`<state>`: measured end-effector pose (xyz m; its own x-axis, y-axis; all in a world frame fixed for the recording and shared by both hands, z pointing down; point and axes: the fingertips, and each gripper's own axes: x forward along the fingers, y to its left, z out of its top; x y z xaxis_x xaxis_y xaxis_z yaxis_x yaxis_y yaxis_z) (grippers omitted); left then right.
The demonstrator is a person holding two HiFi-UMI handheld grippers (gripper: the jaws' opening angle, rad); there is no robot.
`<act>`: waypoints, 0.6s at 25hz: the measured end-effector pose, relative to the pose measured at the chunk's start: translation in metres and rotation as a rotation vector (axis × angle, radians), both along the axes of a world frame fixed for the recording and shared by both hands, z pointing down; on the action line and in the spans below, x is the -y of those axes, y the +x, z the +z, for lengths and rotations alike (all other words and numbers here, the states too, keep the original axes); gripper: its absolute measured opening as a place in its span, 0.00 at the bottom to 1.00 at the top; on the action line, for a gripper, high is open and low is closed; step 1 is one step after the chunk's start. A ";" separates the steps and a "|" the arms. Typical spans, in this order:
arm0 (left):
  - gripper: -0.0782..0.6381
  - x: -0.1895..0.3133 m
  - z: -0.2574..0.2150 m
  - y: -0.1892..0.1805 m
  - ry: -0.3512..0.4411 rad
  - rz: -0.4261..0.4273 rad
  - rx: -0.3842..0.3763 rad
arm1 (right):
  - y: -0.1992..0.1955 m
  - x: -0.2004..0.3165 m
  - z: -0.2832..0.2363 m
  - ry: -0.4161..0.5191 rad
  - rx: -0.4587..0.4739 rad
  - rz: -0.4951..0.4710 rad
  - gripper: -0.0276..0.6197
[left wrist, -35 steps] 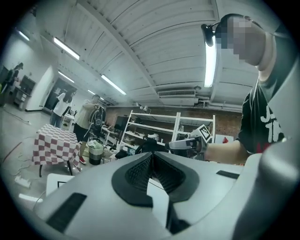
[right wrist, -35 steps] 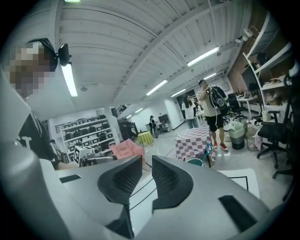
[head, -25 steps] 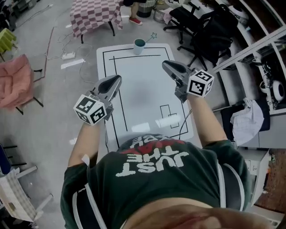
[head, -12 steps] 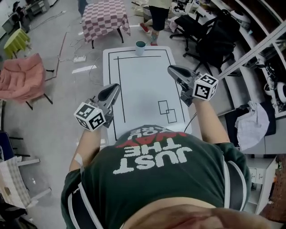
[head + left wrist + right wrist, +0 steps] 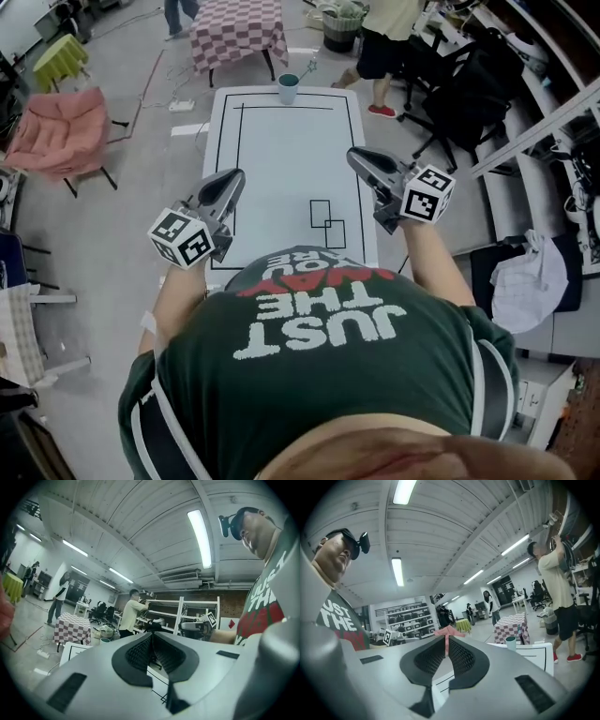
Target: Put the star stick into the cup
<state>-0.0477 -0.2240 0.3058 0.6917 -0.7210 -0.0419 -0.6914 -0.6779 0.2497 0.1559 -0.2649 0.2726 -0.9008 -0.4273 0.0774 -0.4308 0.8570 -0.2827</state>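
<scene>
Lighting: bright, even, from ceiling tube lights (image 5: 199, 538) | shadows: soft | gripper views: fisheye, dark vignetted corners | head view: bowed edges

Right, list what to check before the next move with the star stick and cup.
1. Cup upright at the far edge of the table: ok.
2. Star stick located: cannot tell, anything by the cup is too small to make out.
3. Left tool empty, jaws together: ok.
4. Right tool empty, jaws together: ok.
5. Tools close to the cup: not ok, both are held at the table's near end.
</scene>
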 end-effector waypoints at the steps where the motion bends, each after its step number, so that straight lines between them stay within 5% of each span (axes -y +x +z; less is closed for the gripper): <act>1: 0.14 -0.003 0.000 0.005 0.000 -0.003 0.001 | 0.001 -0.005 0.002 0.004 -0.004 -0.012 0.12; 15: 0.14 -0.024 0.018 0.037 -0.034 0.015 -0.020 | 0.002 -0.033 0.024 0.017 -0.031 -0.051 0.10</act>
